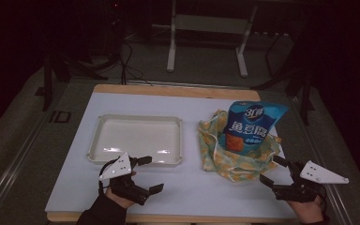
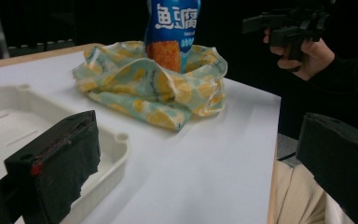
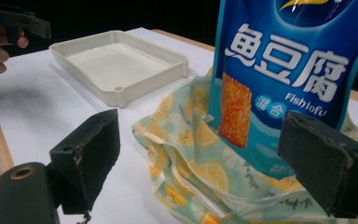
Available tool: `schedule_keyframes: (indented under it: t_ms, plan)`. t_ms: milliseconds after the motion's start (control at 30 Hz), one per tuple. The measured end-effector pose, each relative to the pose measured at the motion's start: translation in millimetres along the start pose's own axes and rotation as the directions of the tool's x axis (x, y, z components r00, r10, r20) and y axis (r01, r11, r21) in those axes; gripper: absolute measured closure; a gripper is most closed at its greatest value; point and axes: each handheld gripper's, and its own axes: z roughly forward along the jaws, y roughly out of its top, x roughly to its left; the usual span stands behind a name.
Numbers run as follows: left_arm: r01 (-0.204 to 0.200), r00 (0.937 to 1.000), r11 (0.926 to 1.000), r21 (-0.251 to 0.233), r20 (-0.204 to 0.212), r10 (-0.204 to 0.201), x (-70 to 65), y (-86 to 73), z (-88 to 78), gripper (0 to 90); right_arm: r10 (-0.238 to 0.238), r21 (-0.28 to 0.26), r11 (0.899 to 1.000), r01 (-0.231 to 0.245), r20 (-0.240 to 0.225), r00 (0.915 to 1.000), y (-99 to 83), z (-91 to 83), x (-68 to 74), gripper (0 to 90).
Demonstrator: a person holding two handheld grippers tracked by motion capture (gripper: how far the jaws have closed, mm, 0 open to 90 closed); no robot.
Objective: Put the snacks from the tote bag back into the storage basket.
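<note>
Blue snack bag (image 1: pixel 252 125) stands upright inside the open lemon-print pouch (image 1: pixel 236 157), which lies crumpled on the white desk (image 1: pixel 192 187) just right of the cream tray (image 1: pixel 136 138). Right tongs (image 1: pixel 275 171) hover just beside the pouch's near right corner, jaws spread wide, gripping nothing. Left tongs (image 1: pixel 149 174) sit near the tray's front edge, well left of the pouch, jaws also released and empty.

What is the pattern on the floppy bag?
Yellow lemon slices on pale green, on the floppy bag; clearest in the right gripper view.
</note>
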Motion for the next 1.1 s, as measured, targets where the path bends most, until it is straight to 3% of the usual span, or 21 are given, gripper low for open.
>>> schedule_keyframes:
  t_ms: [167,400,867,1100]
  plan:
    - [0.007,0.9992,0.9999,-0.008,0.04,-0.006,2.8,8.9,16.0,0.4,-0.019,0.003,1.0,0.019,0.003,0.9998,5.1,-0.5,-4.9,14.0]
    - [-0.015,0.9961,0.9999,0.0,0.087,0.015,6.8,21.5,48.1,1.8,-0.02,-0.012,1.0,0.02,0.002,0.9998,13.2,-1.7,-17.7,14.5]
    - [-0.028,0.9919,0.9995,0.011,0.124,0.027,20.6,46.0,88.8,1.8,-0.016,-0.019,1.0,0.017,0.022,0.9996,21.2,-0.5,-37.9,15.7]
    - [-0.097,0.9861,0.9939,0.054,0.141,0.088,24.3,61.5,119.1,1.8,-0.007,-0.017,1.0,0.008,0.031,0.9995,21.5,3.4,-50.3,16.1]
